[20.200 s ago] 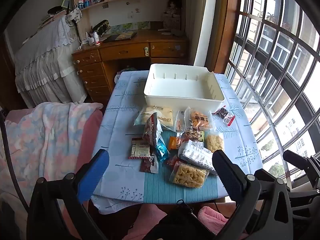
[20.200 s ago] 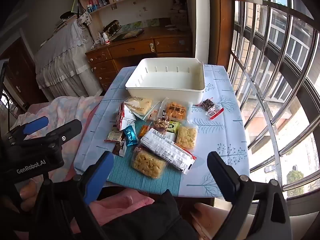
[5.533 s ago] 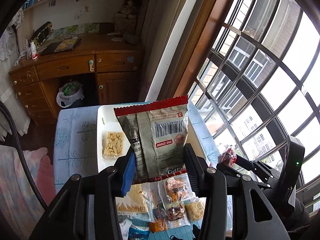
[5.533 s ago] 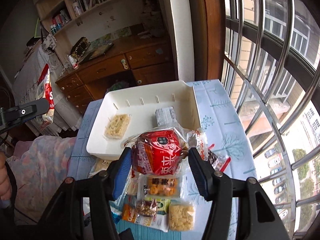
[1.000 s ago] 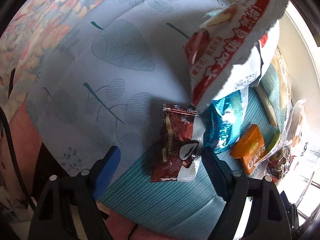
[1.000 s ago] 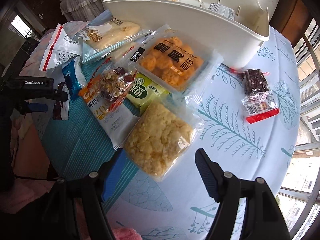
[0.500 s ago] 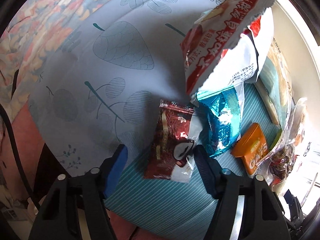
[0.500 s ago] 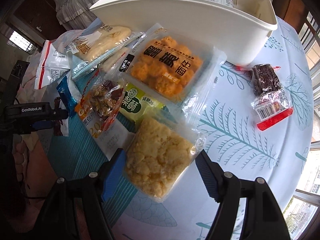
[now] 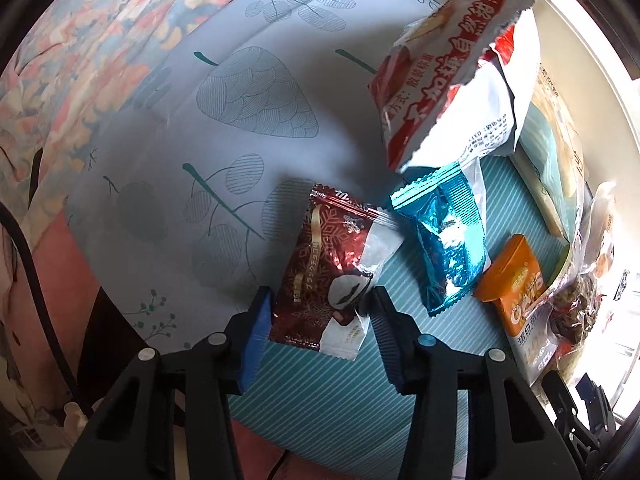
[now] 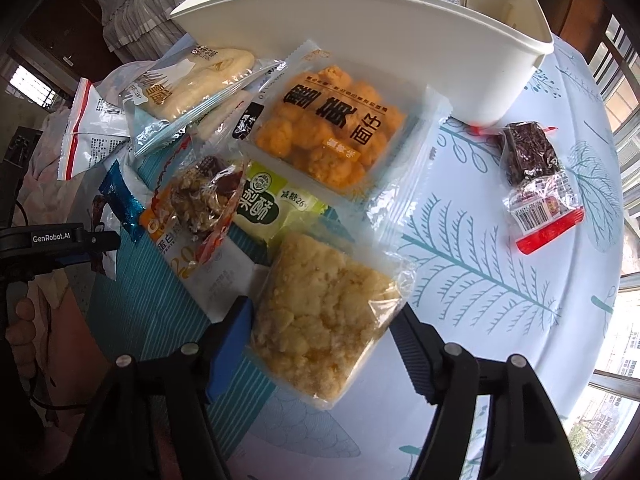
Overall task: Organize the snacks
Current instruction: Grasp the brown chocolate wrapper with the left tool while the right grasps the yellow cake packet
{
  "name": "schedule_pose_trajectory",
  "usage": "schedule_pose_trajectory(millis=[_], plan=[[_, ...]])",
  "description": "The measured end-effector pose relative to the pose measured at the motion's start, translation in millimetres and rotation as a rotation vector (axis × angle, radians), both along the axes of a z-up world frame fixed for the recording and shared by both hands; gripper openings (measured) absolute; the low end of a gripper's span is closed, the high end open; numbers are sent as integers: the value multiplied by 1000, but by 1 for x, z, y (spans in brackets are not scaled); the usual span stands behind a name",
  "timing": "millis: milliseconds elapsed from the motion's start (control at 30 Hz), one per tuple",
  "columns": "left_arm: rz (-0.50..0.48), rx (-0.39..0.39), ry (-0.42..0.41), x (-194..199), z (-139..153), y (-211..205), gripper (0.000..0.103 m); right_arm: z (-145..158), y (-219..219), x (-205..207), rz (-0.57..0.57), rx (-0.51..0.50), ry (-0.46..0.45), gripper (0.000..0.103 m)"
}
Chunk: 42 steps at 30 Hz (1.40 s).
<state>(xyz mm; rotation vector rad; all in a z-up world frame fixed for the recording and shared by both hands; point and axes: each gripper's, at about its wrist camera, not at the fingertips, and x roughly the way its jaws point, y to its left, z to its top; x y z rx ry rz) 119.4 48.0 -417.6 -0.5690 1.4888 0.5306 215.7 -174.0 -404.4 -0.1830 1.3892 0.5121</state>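
Note:
My left gripper [image 9: 320, 312] straddles the near end of a dark red snack packet [image 9: 328, 268] lying on the table; its jaws are close to the packet's sides but contact is not clear. My right gripper [image 10: 324, 336] is open around a clear bag of pale yellow crumbly snacks [image 10: 324, 320]. The white bin [image 10: 360, 36] stands behind the snack pile. The left gripper also shows at the left of the right wrist view [image 10: 96, 242].
Near the red packet lie a blue packet [image 9: 444, 240], an orange pack [image 9: 516, 284] and a red-and-white bag [image 9: 448, 68]. An orange snack bag [image 10: 332, 136], a green pack [image 10: 272, 208], a nut bag [image 10: 200, 200] and a dark bar [image 10: 532, 160] lie before the bin.
My left gripper has moved forward and narrowed around the dark red packet. My right gripper has moved forward and narrowed around the yellow snack bag.

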Motion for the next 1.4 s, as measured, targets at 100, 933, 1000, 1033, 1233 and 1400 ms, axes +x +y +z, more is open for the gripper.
schedule_pose_trajectory(millis=[100,933,1000,1033,1233,1400], plan=[[-3,-13,-13,-8,2,4,34,0,-2,-8,-4,1,-6,67],[-18,-59,-339,-56,75,14,25,52,-50,-55,-177,69,-185,64],[-13,-69,-376,-59,87,15,24,65,-53,-55,-181,79,-205,64],[-14,-64,-381,-61,93,14,24,70,-54,-54,-184,87,-215,64],[-34,-43,-415,-60,126,14,23,95,-58,-39,-199,142,-259,64],[-74,-41,-452,-45,158,12,23,106,-54,-36,-214,187,-282,64]])
